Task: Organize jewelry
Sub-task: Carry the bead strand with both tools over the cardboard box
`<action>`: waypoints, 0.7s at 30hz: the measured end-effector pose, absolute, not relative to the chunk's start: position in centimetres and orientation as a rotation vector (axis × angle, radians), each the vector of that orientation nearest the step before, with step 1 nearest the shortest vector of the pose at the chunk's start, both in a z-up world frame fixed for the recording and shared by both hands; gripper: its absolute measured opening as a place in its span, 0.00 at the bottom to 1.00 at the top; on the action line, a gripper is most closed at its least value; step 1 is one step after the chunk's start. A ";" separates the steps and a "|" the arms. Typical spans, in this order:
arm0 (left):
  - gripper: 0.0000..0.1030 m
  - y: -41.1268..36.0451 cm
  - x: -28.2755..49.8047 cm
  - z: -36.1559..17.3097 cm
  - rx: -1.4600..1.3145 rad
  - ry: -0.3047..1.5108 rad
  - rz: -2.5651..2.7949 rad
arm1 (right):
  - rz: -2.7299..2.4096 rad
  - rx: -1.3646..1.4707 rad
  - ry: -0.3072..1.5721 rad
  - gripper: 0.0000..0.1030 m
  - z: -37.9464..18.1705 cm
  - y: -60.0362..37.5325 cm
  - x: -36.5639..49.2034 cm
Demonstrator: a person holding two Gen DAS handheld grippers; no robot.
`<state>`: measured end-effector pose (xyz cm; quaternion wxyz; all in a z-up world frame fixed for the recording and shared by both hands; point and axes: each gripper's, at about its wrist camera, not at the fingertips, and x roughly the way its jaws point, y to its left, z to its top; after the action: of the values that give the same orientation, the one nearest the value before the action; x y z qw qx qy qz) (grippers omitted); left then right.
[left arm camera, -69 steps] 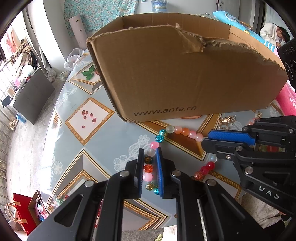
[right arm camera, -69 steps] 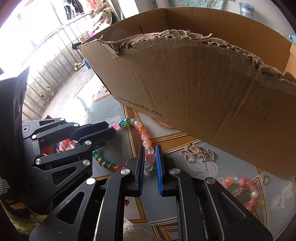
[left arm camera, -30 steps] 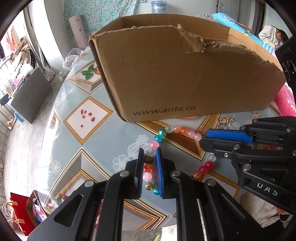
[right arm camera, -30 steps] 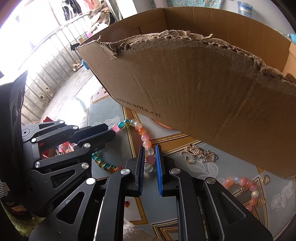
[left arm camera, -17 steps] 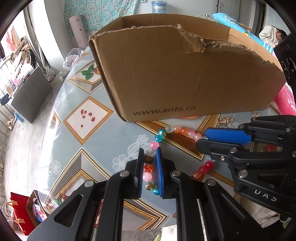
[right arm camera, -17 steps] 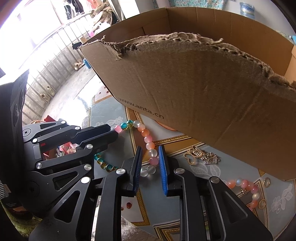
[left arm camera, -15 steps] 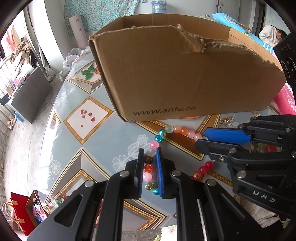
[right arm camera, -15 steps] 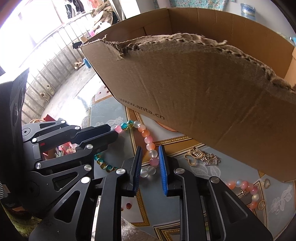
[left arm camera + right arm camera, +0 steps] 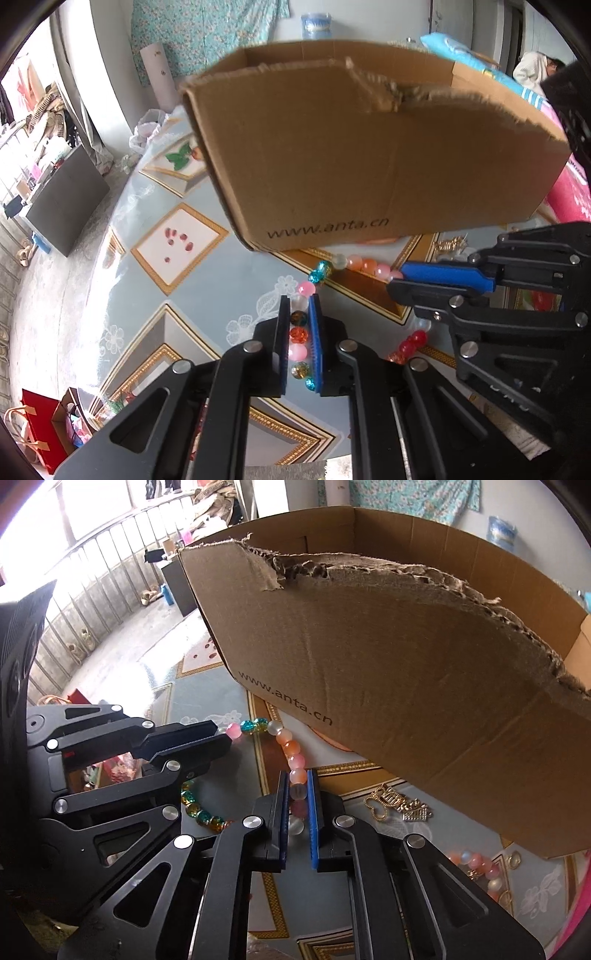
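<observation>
A strand of glass beads [image 9: 364, 264] in pink, peach, teal and amber lies curved on the patterned table in front of a torn cardboard box [image 9: 351, 155]. My left gripper [image 9: 299, 301] has its blue pads against the amber and pink beads at the strand's left part, and its jaws are closing on them. My right gripper [image 9: 297, 775] grips the pale pink beads of the same strand [image 9: 291, 746], its jaws closing too. Each gripper shows in the other's view: the right gripper [image 9: 399, 280] and the left gripper [image 9: 221, 734].
The box [image 9: 406, 686] stands open-topped just behind the beads. A gold charm [image 9: 399, 803] and a second peach bead bracelet [image 9: 476, 864] lie to the right with small rings. The table edge [image 9: 122, 206] drops off at left. A person [image 9: 532, 70] sits far back.
The right gripper's jaws opened a little around the pale beads half a second ago and have closed on them again. The left gripper kept its hold and place.
</observation>
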<state>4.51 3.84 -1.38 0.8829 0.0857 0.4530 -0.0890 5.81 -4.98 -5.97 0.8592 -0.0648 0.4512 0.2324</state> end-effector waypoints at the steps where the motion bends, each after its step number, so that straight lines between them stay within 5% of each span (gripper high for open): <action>1: 0.09 3.9 4.3 -1.1 0.169 0.935 -0.188 | 0.492 -0.130 0.937 0.07 -5.7 -5.1 5.6; 21: 0.09 1.8 1.2 15.7 0.085 0.547 -0.382 | 0.586 -0.025 0.550 0.07 7.9 -12.1 2.0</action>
<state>1.15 1.77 15.69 0.9440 0.0415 0.2681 -0.1875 1.96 -12.06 7.89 0.9203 -0.0120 0.2677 0.2851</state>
